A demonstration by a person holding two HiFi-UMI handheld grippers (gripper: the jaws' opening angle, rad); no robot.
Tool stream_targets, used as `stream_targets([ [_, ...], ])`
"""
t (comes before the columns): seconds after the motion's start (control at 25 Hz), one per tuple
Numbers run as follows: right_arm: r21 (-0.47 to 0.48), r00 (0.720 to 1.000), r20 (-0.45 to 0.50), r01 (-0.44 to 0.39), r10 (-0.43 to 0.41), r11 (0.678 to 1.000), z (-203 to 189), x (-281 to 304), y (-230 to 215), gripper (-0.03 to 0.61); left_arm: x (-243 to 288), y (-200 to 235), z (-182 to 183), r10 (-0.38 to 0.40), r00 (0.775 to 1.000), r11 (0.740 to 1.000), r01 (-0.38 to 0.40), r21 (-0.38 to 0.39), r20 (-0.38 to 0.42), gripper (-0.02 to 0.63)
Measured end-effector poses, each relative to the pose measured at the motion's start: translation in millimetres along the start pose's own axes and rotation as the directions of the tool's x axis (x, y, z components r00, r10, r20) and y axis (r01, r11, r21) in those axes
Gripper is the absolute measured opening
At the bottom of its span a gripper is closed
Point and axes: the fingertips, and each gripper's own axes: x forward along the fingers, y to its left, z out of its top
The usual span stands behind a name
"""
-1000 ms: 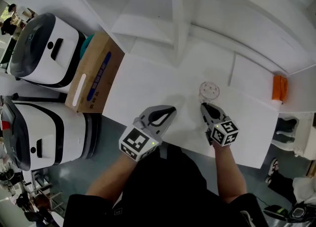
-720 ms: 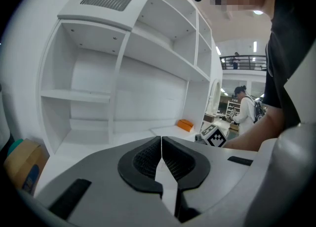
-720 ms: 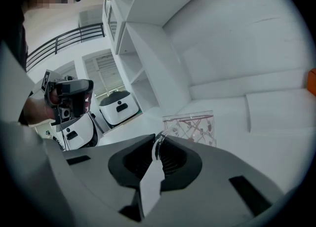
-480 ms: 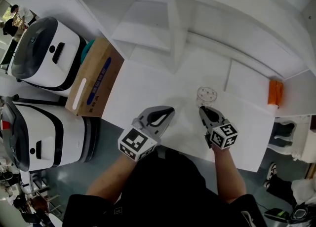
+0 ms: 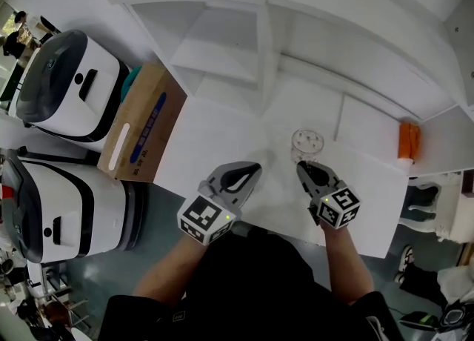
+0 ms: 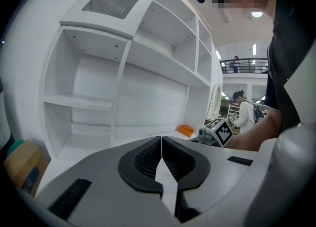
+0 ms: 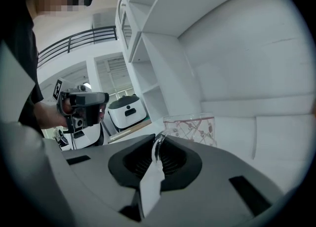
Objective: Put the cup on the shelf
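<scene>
A clear glass cup (image 5: pixel 307 141) with a reddish pattern hangs just beyond my right gripper (image 5: pixel 306 169), which is shut on the cup's handle. In the right gripper view the handle (image 7: pixel 158 144) sits pinched between the jaws, and the cup's body (image 7: pixel 190 126) stands upright past them. The white shelf unit (image 5: pixel 222 43) rises at the far side of the white table (image 5: pixel 207 136), its compartments bare. My left gripper (image 5: pixel 248 173) hovers over the table's near part, shut with nothing in it; its jaws meet in the left gripper view (image 6: pixel 162 152).
An orange object (image 5: pixel 408 141) lies at the shelf's right end. A cardboard box (image 5: pixel 141 121) stands left of the table, with two white machines (image 5: pixel 70 80) (image 5: pixel 59 206) beyond it. People stand far off in the background.
My right gripper has risen a little with the cup in it. The left gripper has kept its place.
</scene>
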Motion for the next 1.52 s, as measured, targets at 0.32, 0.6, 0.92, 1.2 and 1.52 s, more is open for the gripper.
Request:
stream_targets([
  [0.32,-0.031,0.999,0.008,-0.042,0.043,0.999,25,35,54,0.029,-41,43,5,0.016,0.999,1.000,-0.015,-0.026,0.033,0.012],
  [0.6,-0.039,0.998,0.046,-0.042,0.044,0.998,49,95,117,0.029,-91,92,4,-0.032,0.999,0.999,0.033,-0.013,0.032,0.012],
  [0.92,-0.045,0.996,0.092,-0.005,0.009,0.999,70,156,178,0.029,-150,150,9,-0.097,0.994,0.995,0.096,0.029,0.050,0.012],
  [1.2,-0.009,0.991,0.120,0.054,-0.053,0.998,79,198,195,0.029,-175,182,2,-0.171,0.985,0.983,0.169,0.068,0.031,0.012],
  [1.52,-0.041,0.995,0.095,0.003,0.001,0.999,83,222,196,0.029,-172,197,-9,-0.136,0.991,0.991,0.136,-0.012,0.008,0.012],
])
